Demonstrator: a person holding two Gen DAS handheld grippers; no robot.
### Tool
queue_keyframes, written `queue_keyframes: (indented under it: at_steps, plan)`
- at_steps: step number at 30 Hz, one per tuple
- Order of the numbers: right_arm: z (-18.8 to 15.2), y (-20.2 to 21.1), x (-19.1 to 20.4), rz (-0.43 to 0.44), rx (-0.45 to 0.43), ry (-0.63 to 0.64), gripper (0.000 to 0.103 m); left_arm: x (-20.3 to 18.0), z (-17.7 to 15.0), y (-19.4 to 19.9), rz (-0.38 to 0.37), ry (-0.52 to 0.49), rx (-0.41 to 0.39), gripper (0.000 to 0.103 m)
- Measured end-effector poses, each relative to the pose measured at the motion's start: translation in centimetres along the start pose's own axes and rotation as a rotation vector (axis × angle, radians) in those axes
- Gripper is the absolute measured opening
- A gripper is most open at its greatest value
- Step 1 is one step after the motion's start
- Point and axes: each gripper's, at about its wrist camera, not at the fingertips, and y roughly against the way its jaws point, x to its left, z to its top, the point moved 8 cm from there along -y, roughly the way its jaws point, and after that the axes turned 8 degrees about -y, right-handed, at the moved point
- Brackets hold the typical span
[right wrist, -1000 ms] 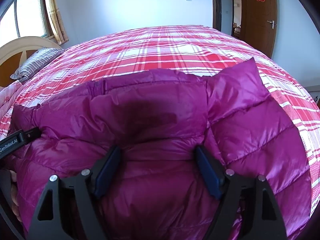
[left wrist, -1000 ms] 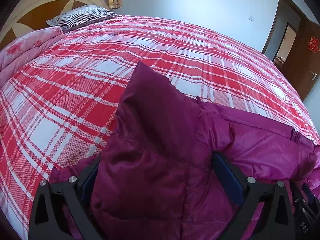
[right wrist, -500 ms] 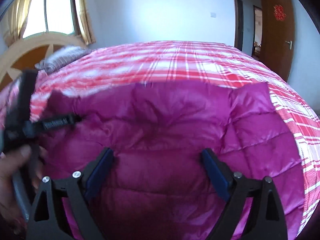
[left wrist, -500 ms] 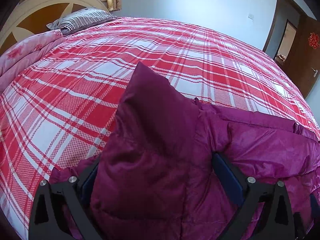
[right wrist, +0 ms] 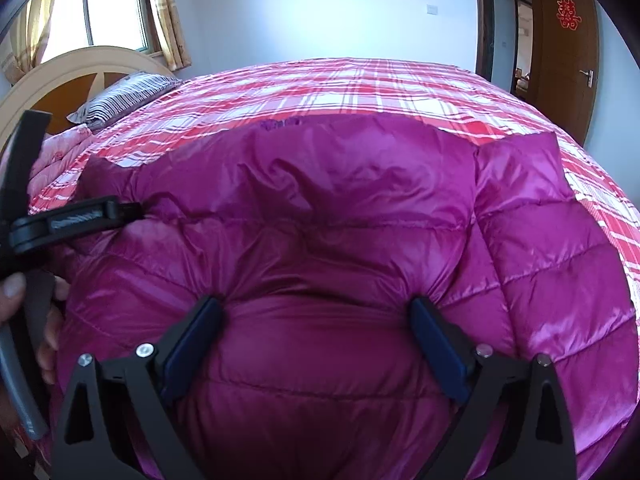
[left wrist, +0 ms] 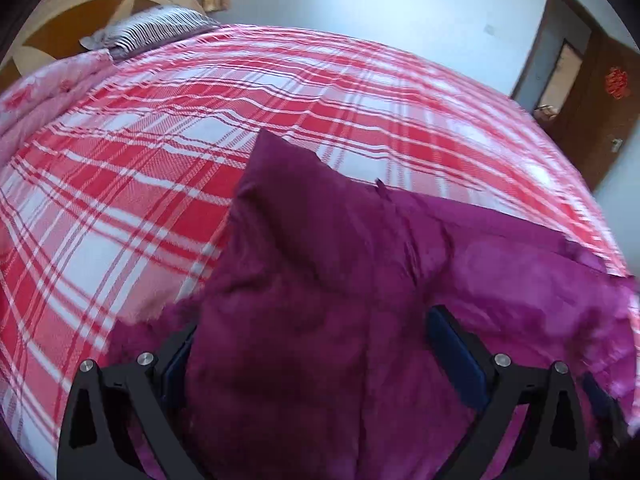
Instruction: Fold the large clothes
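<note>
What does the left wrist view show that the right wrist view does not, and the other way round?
Only the left wrist view shows the left gripper from behind, with a dark, upright fold of the jacket between its jaws.

Only the right wrist view shows the window, the person's hand on the left gripper's handle, and the right gripper with a puffy part of the jacket between its jaws.

Both show the magenta jacket lying on the plaid bed, the striped pillow, the headboard and the brown door.
</note>
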Motion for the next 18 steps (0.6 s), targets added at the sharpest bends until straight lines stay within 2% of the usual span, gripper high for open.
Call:
queue_keyframes:
  at_steps: [5,8,12,14,16,18]
  plan:
    - [0.0,-0.1,0.1,0.001,0.000,-0.001,0.098,1.9,-0.7,7.2,-0.080,-0.063,-0.105,0.102]
    - [0.0,-0.1,0.1,-0.007,0.003,0.004,0.098,3.8,-2.7,9.4,-0.095,-0.085,-0.106,0.102]
    - [0.1,-0.2,0.2,-0.008,0.002,0.005,0.098,5.5,-7.4,9.2,-0.188,-0.065,-0.014,0.102]
    - [0.1,-0.2,0.3,-0.005,0.002,0.005,0.098,6.0,-9.3,8.4,-0.201,-0.052,0.009,0.102]
    - [0.2,-0.2,0.2,-0.004,0.000,0.005,0.098,6.0,-10.5,7.9,-0.215,-0.032,0.012,0.102]
    - [0.2,-0.2,0.2,-0.002,-0.001,0.004,0.098,5.6,-10.5,8.0,-0.223,-0.032,-0.034,0.102]
